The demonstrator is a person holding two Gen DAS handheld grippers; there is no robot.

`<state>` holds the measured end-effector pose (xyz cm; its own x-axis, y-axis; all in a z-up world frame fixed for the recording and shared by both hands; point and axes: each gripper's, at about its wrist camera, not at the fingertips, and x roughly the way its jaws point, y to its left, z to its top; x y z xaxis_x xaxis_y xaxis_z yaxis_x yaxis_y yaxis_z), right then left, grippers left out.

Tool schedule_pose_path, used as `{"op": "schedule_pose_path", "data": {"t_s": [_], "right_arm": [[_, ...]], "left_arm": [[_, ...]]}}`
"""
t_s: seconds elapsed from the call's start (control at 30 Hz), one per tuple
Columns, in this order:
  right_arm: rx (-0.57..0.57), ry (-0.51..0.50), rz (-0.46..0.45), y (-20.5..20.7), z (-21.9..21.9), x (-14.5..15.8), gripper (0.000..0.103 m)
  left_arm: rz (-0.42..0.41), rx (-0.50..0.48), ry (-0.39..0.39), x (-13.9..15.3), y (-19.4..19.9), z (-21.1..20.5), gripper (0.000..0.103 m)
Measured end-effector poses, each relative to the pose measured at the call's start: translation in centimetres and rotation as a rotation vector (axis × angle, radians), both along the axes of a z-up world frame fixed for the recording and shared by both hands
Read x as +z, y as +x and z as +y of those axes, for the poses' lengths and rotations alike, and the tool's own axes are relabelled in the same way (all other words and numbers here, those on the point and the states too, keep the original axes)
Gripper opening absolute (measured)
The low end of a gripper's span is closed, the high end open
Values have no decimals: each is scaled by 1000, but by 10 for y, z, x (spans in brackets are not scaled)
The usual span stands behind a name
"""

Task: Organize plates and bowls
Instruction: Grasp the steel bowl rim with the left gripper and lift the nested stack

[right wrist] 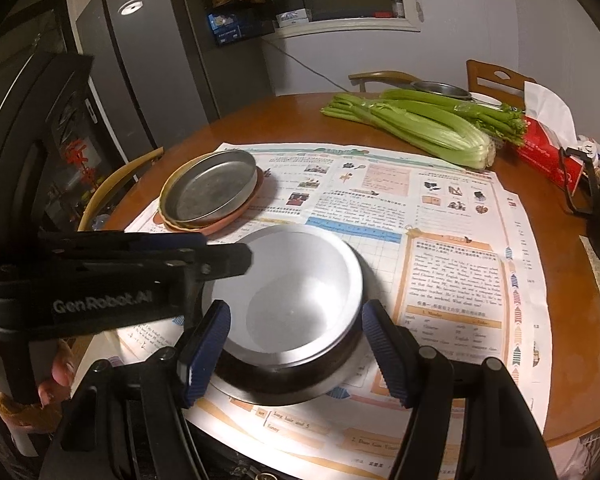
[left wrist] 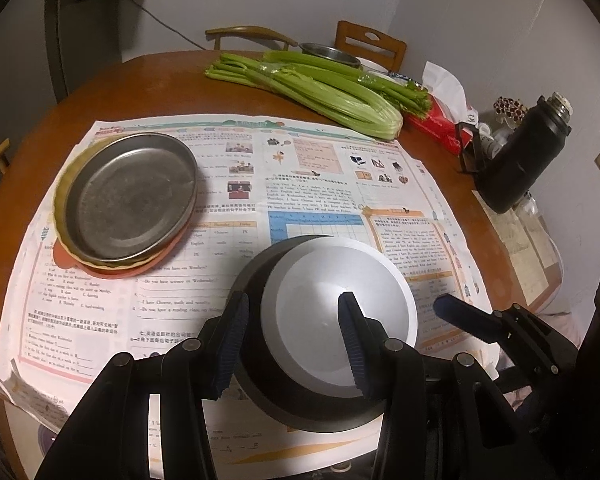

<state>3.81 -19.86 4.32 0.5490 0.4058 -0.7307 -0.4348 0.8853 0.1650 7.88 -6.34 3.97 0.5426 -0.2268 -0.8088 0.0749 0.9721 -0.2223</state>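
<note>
L gripper (left wrist: pixel 292 344) clamped on bowl (left wrist: pixel 340 308) rim. R gripper (right wrist: pixel 296 354) apart, straddling bowl w/o touching. 1 bowl, 1 plate stack (left wrist: pixel 128 200) on tabletop (left wrist: pixel 172 84).

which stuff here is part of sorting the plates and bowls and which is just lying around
Part of the job:
- silver bowl between the tongs
- metal plate on top of the stack
- orange plate at the bottom of the stack

Just lying about:
- celery
- black flask
- red tissue pack
- printed paper under the dishes
</note>
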Motion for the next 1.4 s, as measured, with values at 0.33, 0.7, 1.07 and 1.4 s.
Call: {"op": "schedule_pose_path", "data": {"t_s": [0.33, 0.7, 1.07, 1.4], "right_arm": [[-54, 27, -17, 3, -17, 7, 69], [-82, 64, 98, 21, -27, -22, 69], [-58, 92, 165, 25, -19, -38, 69], [-42, 62, 149, 23, -7, -41, 70]], "left_arm": [[-19, 26, 25, 3, -5, 10, 49], [22, 31, -11, -19, 1, 13, 50], [68, 69, -30, -40, 11, 22, 52], [90, 58, -53, -52, 18, 19, 55]]}}
